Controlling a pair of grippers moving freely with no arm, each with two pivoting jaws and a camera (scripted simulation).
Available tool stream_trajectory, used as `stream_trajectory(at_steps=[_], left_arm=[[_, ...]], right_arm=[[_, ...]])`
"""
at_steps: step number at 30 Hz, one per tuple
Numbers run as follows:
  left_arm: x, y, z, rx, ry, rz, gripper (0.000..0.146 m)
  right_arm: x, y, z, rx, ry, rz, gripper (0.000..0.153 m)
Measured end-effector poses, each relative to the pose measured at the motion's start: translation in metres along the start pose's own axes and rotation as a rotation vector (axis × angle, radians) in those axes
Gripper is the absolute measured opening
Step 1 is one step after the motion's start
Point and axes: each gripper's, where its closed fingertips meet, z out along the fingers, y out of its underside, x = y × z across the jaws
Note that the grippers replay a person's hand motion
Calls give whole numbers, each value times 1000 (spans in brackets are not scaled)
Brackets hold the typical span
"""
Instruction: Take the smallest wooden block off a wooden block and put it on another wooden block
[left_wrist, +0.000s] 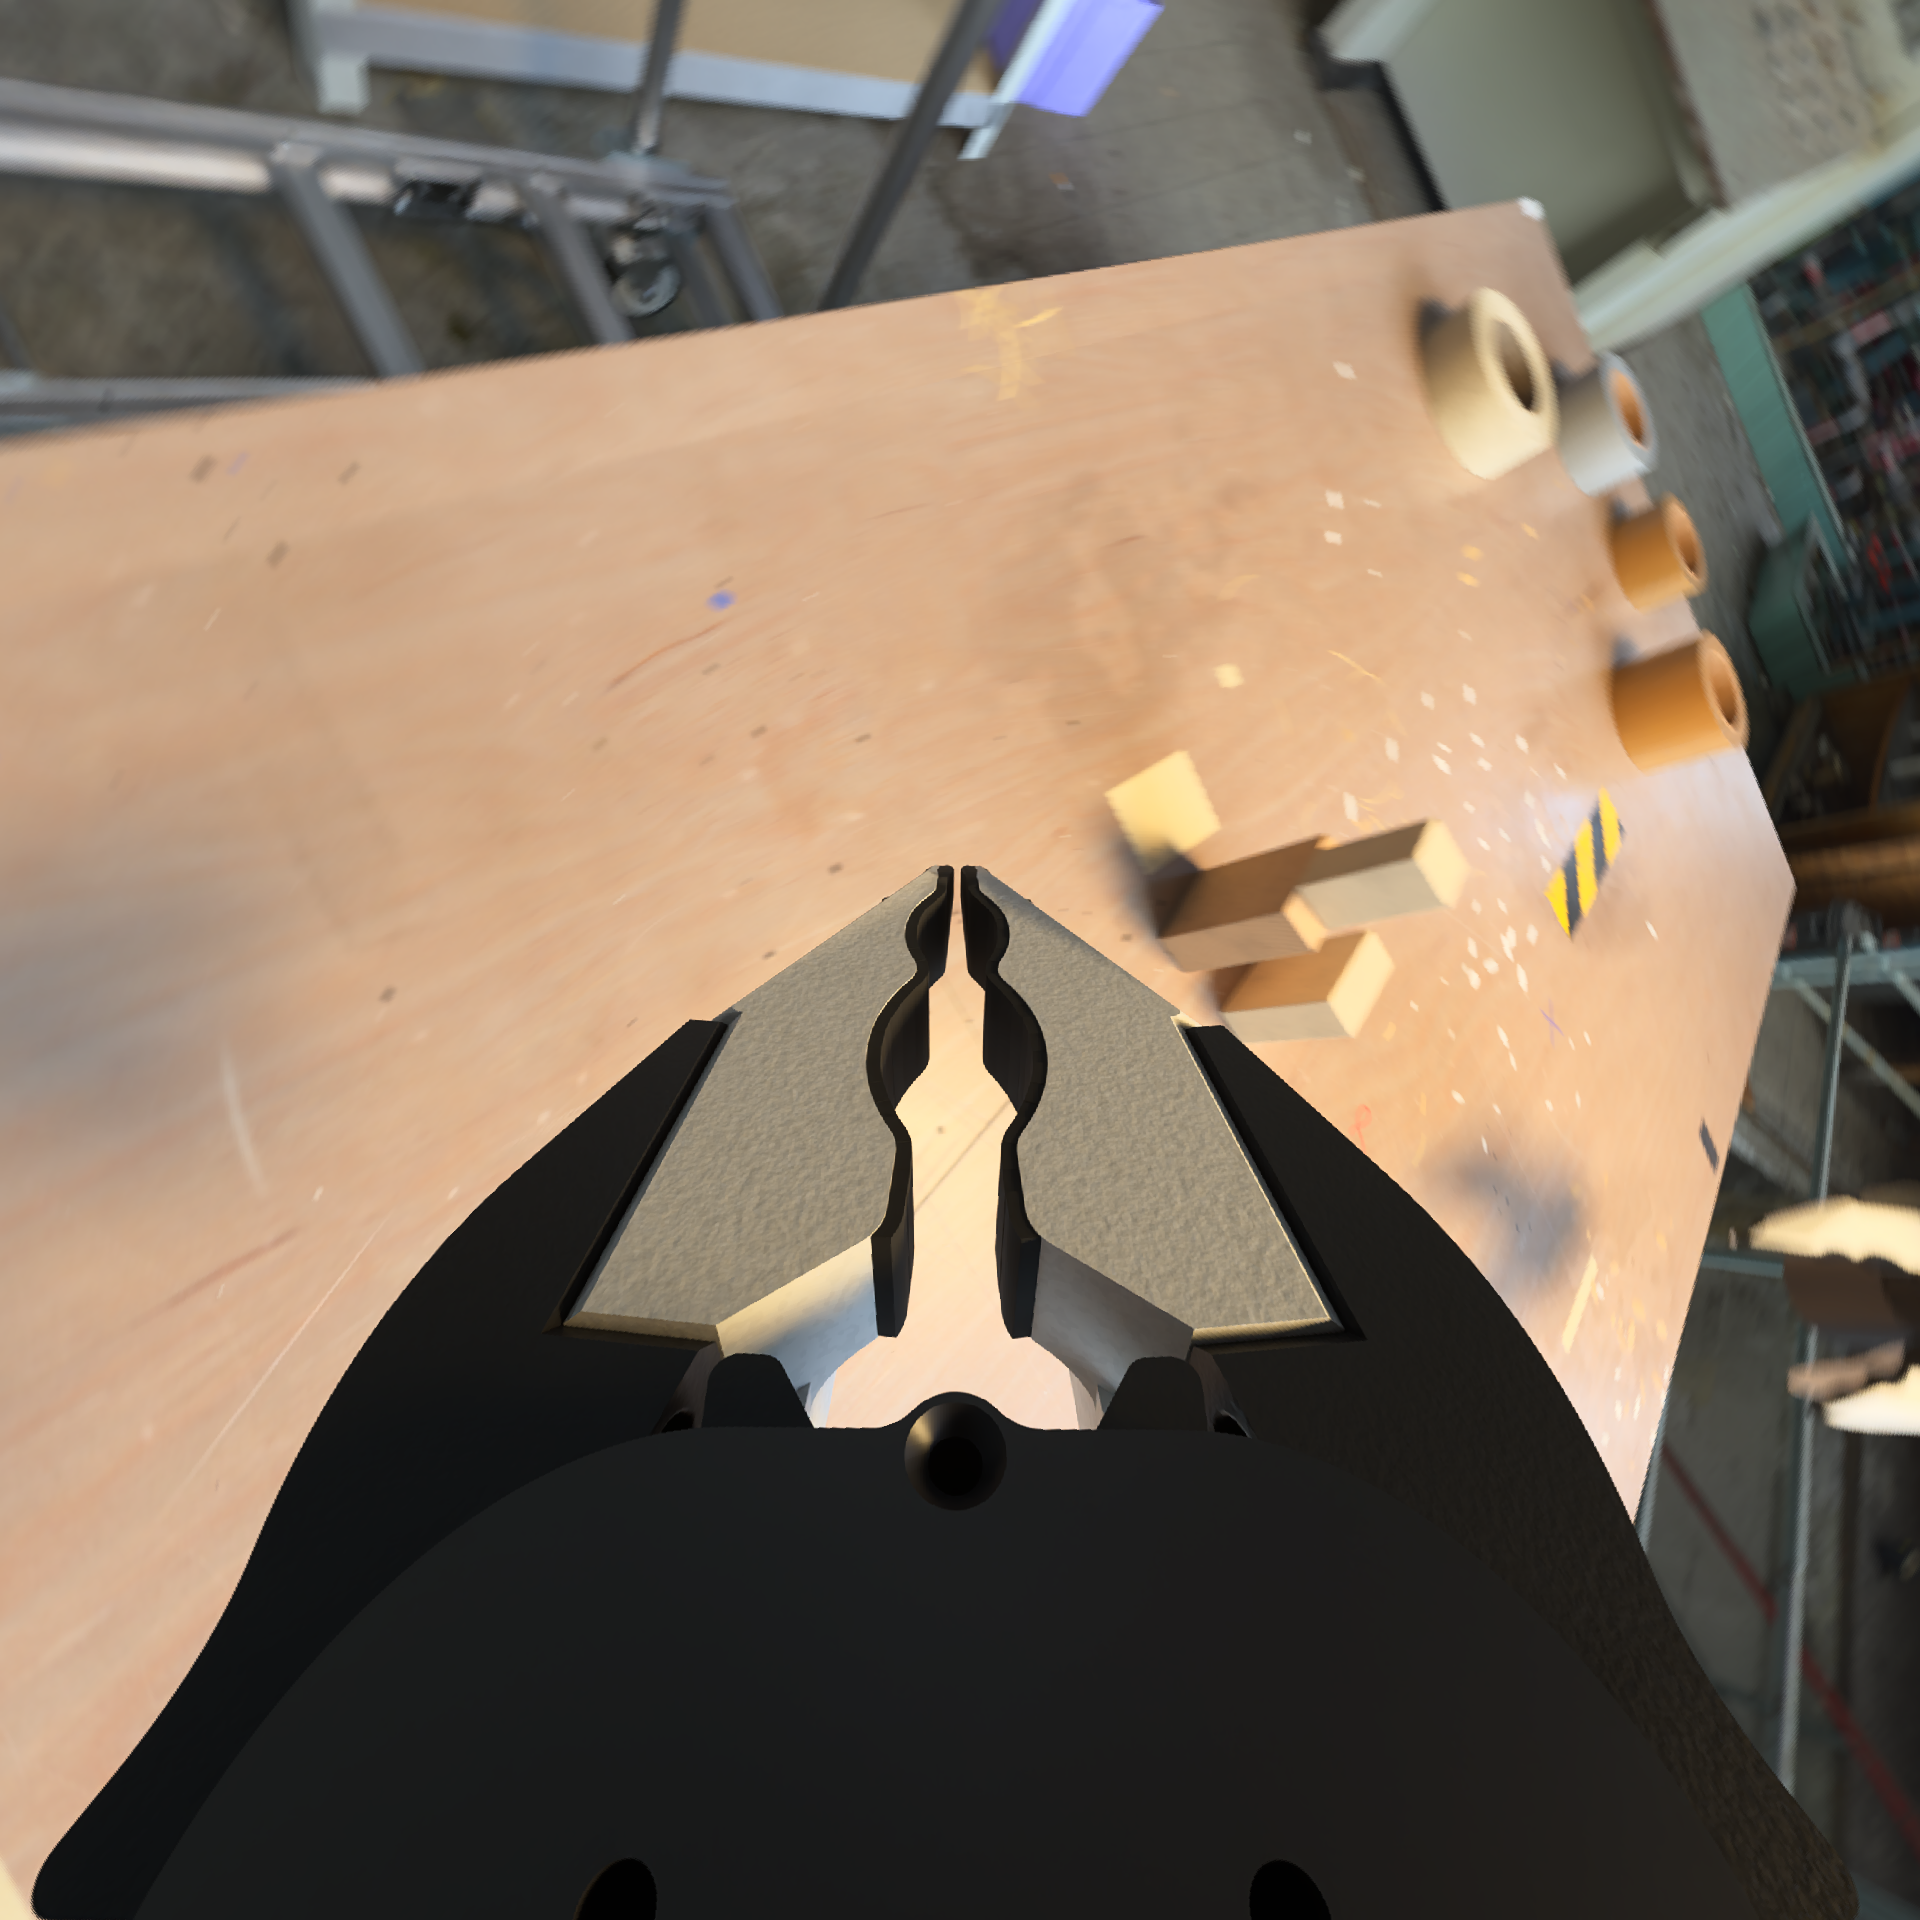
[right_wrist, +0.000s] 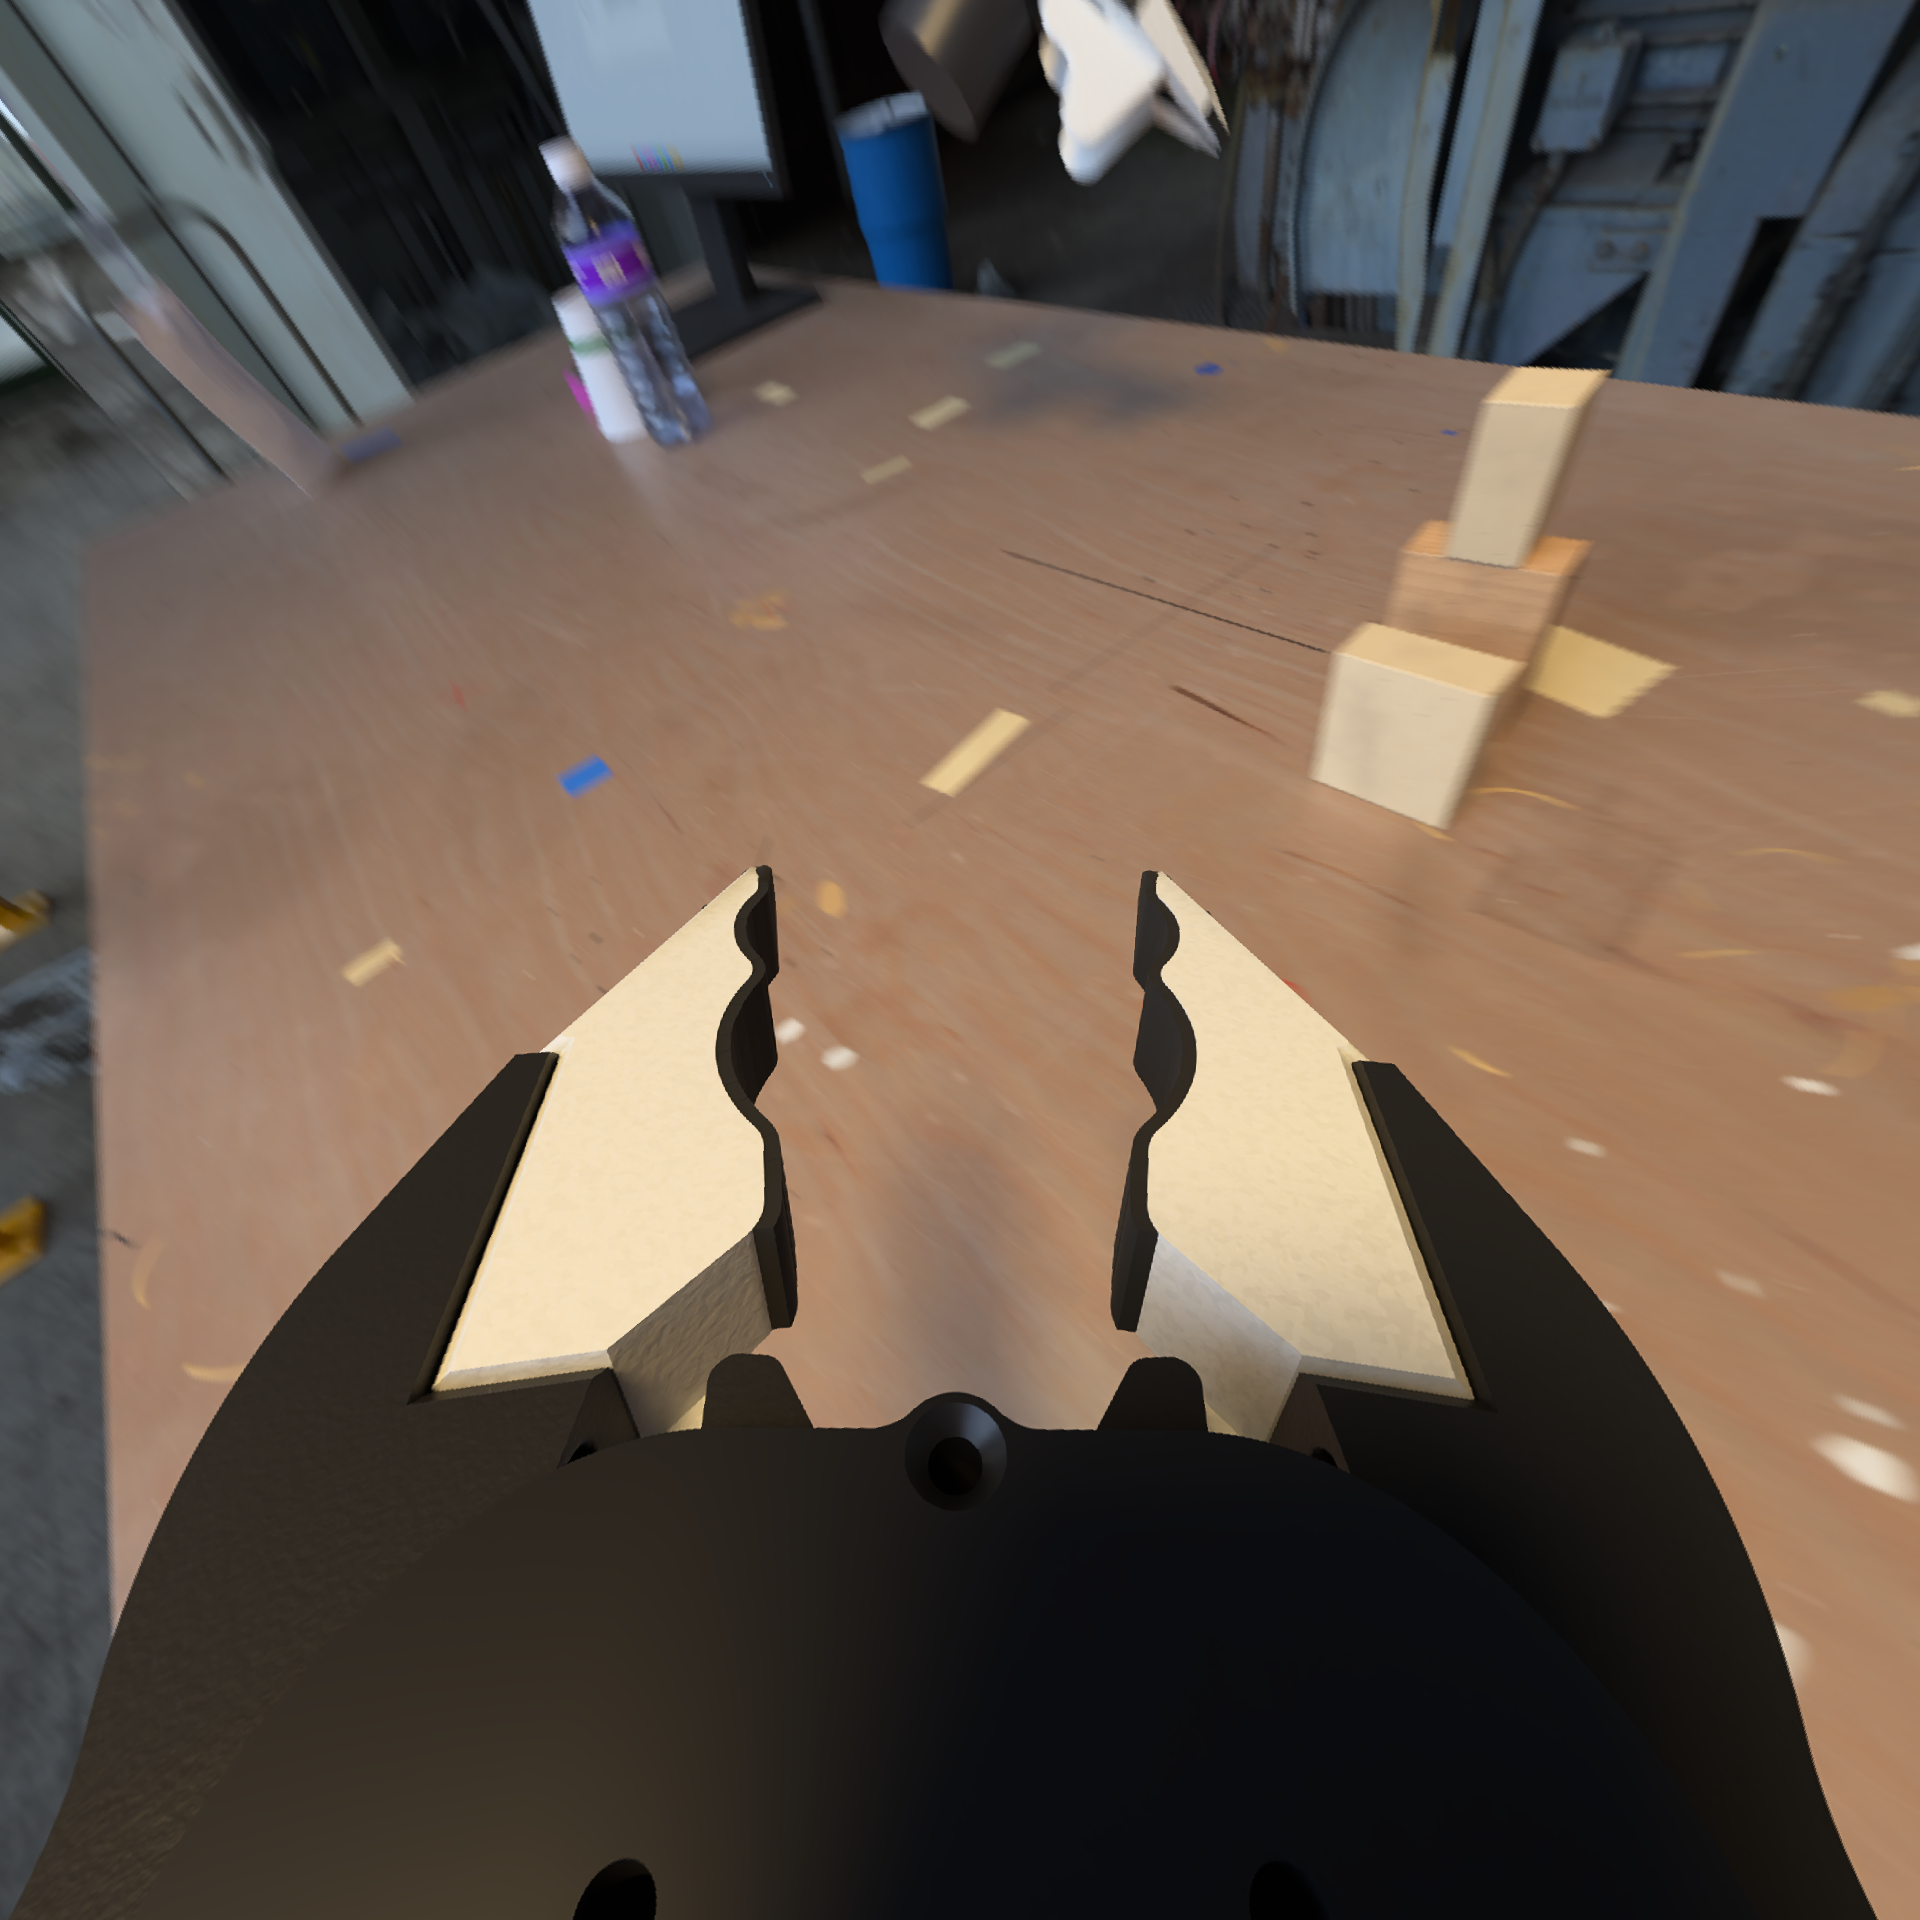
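Observation:
In the right wrist view a narrow pale wooden block (right_wrist: 1520, 468) stands upright on a darker wooden block (right_wrist: 1475, 608). A pale wooden cube (right_wrist: 1408, 722) sits on the table just in front of them. My right gripper (right_wrist: 954, 883) is open and empty, above the table, with the blocks ahead to its right. In the left wrist view the same stack shows tilted sideways: the narrow block (left_wrist: 1377, 883), the darker block (left_wrist: 1236, 909), the cube (left_wrist: 1304, 987). My left gripper (left_wrist: 954, 881) is shut and empty, left of the blocks.
The wooden table (right_wrist: 520, 727) carries a water bottle (right_wrist: 623, 301) and a white container (right_wrist: 603, 369) at its far left, before a monitor (right_wrist: 665, 83). Several tape rolls (left_wrist: 1491, 384) line the table's edge (left_wrist: 1662, 1299) beyond the blocks. The right gripper (left_wrist: 1849, 1309) shows at the right border.

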Motion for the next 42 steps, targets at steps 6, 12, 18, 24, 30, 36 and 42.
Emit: stream_trajectory(at_steps=[6, 12, 18, 24, 30, 36, 42], left_arm=[[-84, 19, 41, 12, -41, -298, 18], [-125, 24, 73, -19, 27, -499, 22], [-161, 43, 71, -178, -240, -308, 36], [-165, 45, 64, -304, -492, -13, 69], [-85, -5, 47, -154, -510, 302, 76], [114, 7, 98, 104, -50, 606, 76], [197, 62, 160, 92, 191, 617, 60]], right_arm=[[-48, 12, 46, 124, -25, 58, 69], [-81, 13, 44, 127, 0, -5, 69], [-87, 18, 38, 130, 7, 20, 69], [-75, 22, 34, 98, 4, 14, 69], [0, -9, -15, -32, 118, -83, 67], [179, -67, -25, -355, 361, -286, 61], [323, -5, 51, -856, 217, -200, 48]])
